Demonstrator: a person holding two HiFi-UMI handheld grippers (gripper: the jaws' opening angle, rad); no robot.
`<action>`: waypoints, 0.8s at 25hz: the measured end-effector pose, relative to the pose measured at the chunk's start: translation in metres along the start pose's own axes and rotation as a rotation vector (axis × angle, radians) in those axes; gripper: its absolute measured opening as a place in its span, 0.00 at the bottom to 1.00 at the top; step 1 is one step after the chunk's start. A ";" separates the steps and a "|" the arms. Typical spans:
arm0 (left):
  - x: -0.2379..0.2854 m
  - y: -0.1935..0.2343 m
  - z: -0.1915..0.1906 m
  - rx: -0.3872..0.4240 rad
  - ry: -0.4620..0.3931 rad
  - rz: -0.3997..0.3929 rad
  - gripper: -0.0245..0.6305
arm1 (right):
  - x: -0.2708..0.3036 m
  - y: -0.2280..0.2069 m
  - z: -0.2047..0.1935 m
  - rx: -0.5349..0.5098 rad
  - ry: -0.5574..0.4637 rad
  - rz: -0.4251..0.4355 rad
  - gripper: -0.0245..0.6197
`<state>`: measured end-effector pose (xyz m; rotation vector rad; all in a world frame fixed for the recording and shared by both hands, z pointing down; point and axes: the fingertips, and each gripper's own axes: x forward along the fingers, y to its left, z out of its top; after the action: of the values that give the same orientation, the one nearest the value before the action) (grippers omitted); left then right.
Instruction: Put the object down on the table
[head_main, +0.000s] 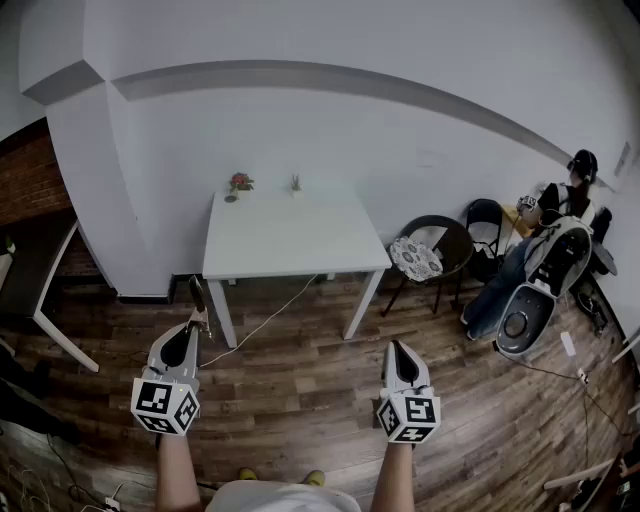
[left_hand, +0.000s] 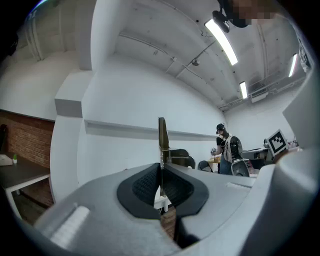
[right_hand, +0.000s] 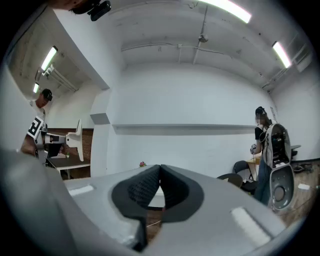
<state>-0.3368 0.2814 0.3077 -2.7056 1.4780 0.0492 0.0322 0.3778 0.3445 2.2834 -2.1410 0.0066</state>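
Left claw (head_main: 199, 325) in the head view pinches a thin dark strip (head_main: 197, 296) above the wooden floor (head_main: 300, 380), well short of the white desk (head_main: 290, 240); right claw (head_main: 400, 352) sits level beside it; left gripper view shows pads (left_hand: 145, 186) clamped on the upright strip (left_hand: 162, 135); right gripper view shows its claw (right_hand: 160, 170) closed, nothing between.

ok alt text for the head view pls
Two handheld grippers point across a wood floor at a white table. The left gripper is shut on a thin strip; the right gripper is shut and empty. A flower stands at the table's far edge, and a person is by chairs at right.
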 end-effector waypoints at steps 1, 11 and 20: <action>-0.002 0.000 -0.001 0.001 0.000 -0.001 0.05 | -0.002 0.001 0.000 0.002 -0.001 -0.001 0.04; -0.002 -0.003 0.004 0.006 0.000 -0.013 0.05 | -0.002 0.004 0.001 0.009 0.001 -0.001 0.04; -0.004 -0.009 0.002 0.003 0.004 -0.012 0.05 | -0.004 0.003 -0.002 0.006 0.001 0.007 0.04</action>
<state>-0.3310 0.2894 0.3059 -2.7135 1.4610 0.0406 0.0291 0.3815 0.3470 2.2787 -2.1521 0.0140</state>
